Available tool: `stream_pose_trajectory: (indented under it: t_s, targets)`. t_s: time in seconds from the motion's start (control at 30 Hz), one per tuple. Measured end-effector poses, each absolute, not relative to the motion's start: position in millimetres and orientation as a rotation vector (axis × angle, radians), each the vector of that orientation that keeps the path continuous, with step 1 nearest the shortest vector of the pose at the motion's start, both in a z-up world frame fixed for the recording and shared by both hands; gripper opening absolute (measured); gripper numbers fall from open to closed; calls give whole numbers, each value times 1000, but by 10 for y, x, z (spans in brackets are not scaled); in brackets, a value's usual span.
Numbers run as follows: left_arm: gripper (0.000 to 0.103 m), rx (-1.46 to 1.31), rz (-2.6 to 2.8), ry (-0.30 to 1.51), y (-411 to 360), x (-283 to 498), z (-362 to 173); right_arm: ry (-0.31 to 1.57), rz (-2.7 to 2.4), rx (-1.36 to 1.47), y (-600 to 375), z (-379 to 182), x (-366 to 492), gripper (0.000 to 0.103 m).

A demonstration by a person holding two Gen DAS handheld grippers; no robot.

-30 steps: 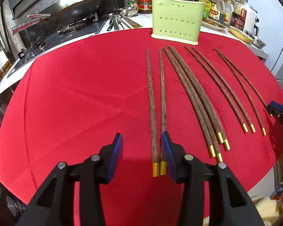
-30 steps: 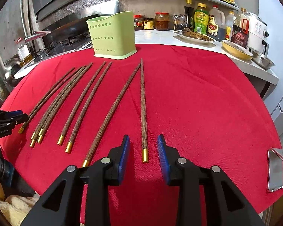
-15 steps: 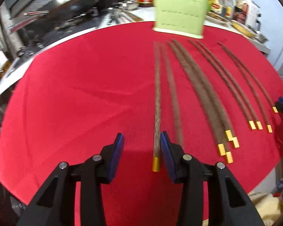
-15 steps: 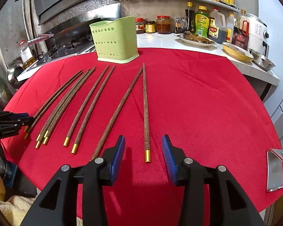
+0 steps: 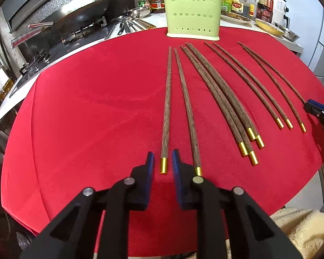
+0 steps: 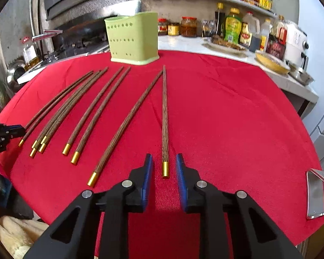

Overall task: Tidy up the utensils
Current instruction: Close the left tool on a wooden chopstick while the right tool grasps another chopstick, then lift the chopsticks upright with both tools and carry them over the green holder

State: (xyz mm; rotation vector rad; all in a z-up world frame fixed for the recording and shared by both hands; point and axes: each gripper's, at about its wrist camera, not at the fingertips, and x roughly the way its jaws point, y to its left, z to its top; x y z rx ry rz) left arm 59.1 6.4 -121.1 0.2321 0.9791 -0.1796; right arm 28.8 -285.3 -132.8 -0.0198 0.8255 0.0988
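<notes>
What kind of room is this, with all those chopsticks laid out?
Most likely a home kitchen. A gas stove with a wok sits beside the red cloth, sauce bottles and jars line the counter, and a green utensil holder stands behind the chopsticks.

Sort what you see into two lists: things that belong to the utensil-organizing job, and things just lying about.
Belongs to the job:
- wooden chopsticks
- green holder
- left hand-held gripper
- right hand-held gripper

Just lying about:
- sauce bottles
- jars
- wok
- yellow dish
</notes>
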Motion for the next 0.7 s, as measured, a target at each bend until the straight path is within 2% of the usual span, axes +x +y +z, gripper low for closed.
stream_pose_trajectory:
  t_s: [0.03,0.07,0.1,0.17,0.37,0.7]
  targets:
    - [16,233,-179,975,63,585,-1211,821,97,-11,-2867,-1332,277,19]
    - [15,232,-180,969,60,578,-1211,814,94,-5,-2878,-1340,261,10]
    - [12,228,-184,964,59,572,-1212,810,95,-4,-2877,-1344,251,8]
    - [8,228,-170,951,70,559,-1217,806,87,-5,-2883,-1344,221,8]
    - [7,85,-216,897,225,510,-1061,743,71,39,-2941,-1183,55,7]
    - [7,37,-260,562,307,285,-21,548,135,31,-2873,-326,-42,7]
